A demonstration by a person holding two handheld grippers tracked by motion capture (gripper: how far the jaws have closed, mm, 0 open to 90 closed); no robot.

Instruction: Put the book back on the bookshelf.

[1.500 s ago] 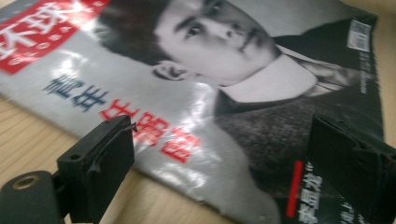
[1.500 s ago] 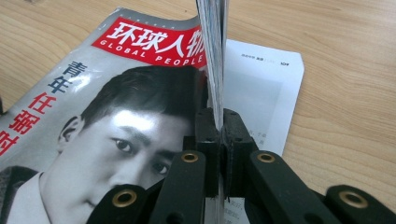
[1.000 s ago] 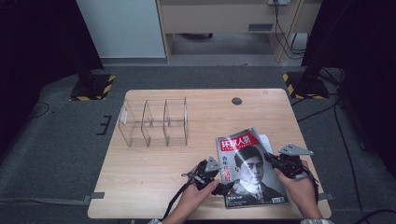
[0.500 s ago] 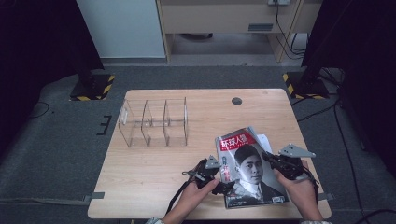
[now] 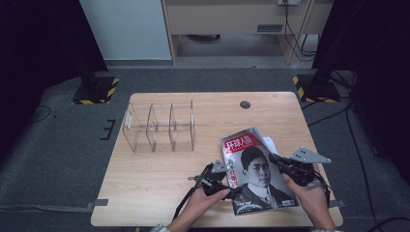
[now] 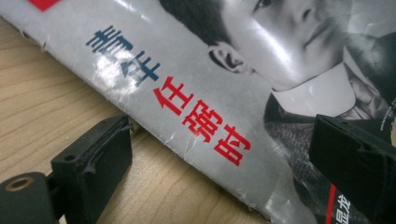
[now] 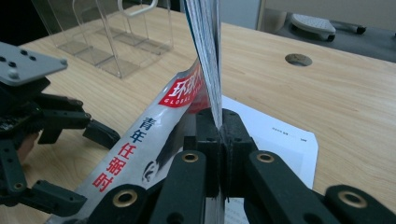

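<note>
- Between your right gripper's (image 7: 219, 135) black fingers (image 7: 233, 140): a magazine (image 5: 256, 176) with grey portrait cover, red and blue lettering.
- Beyond them: your pale wood-grain table (image 5: 159, 179).

A lab-like recording room (dark curtains, hazard-taped stand bases (image 5: 96, 91), floor cables (image 5: 294, 36)).

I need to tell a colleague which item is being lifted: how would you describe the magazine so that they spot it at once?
Start at the light wooden table and go to its near right corner, away from the clear plastic organizer. There the magazine lies tilted over a white sheet. Its cover is a black-and-white portrait with a red title block, and the right hand-held gripper pinches its edge.
</note>
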